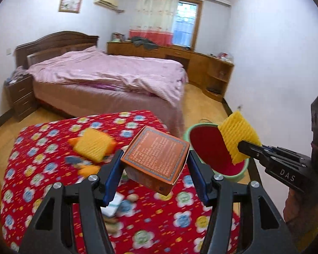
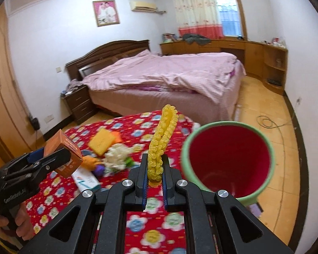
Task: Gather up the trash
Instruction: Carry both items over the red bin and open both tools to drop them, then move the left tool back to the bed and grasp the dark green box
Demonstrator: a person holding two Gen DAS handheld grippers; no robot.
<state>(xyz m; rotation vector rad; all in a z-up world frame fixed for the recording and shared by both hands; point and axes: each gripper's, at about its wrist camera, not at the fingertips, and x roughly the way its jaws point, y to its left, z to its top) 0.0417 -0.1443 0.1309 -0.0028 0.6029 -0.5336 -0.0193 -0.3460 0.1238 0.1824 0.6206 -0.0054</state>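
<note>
My left gripper point(image 1: 155, 165) is shut on an orange-brown cardboard box point(image 1: 156, 158) and holds it above the table; it also shows in the right wrist view point(image 2: 63, 154). My right gripper point(image 2: 155, 165) is shut on a yellow foam fruit net point(image 2: 162, 139) held upright; in the left wrist view the net point(image 1: 237, 135) hangs over the rim of the green bin with a red liner point(image 1: 214, 152), which also shows in the right wrist view point(image 2: 229, 156). More trash lies on the table: a second yellow foam net point(image 2: 101, 141), a white crumpled wad point(image 2: 116, 158) and a white carton point(image 2: 87, 180).
The table has a red flowered cloth point(image 1: 53, 169). Behind it stands a bed with a pink cover point(image 1: 108, 74), a nightstand point(image 1: 19, 93) at its left and a wooden desk unit point(image 1: 201, 63) under the window. A cable point(image 2: 267, 122) lies on the wooden floor.
</note>
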